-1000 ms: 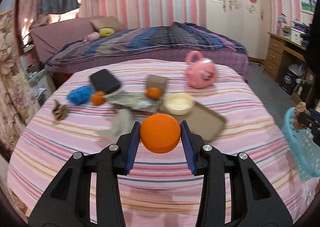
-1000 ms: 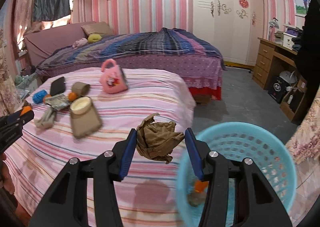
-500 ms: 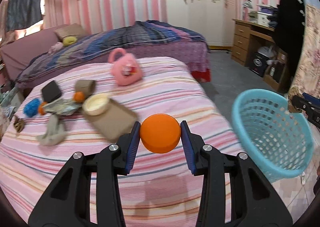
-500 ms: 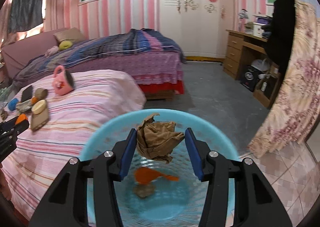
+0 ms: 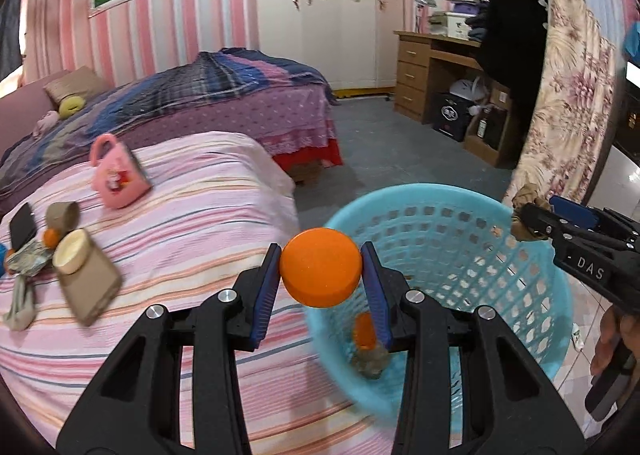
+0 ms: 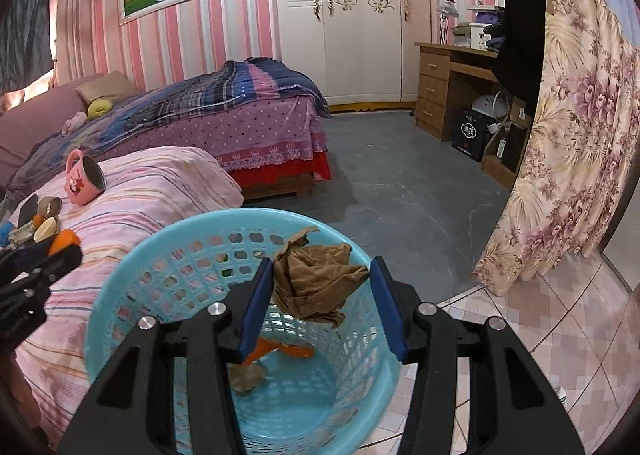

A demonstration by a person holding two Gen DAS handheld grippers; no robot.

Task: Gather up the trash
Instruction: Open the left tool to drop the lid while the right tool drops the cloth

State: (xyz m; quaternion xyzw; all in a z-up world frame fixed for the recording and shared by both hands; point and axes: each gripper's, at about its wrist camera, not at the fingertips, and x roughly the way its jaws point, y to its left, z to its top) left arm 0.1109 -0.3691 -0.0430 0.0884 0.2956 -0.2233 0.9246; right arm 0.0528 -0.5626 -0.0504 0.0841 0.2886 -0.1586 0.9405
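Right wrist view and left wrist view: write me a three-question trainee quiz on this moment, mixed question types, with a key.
1. True or false: the right gripper holds its crumpled brown paper above the open basket.
2. What does the left gripper hold? A) pink mug B) orange lid C) blue sponge
3. Fill in: on the basket floor lie an orange scrap and a crumpled ____ piece.

Key:
1. True; the paper hangs over the basket opening, clamped between both pads.
2. B; the orange lid sits between the pads, while the pink mug lies on the striped bed.
3. Brown.
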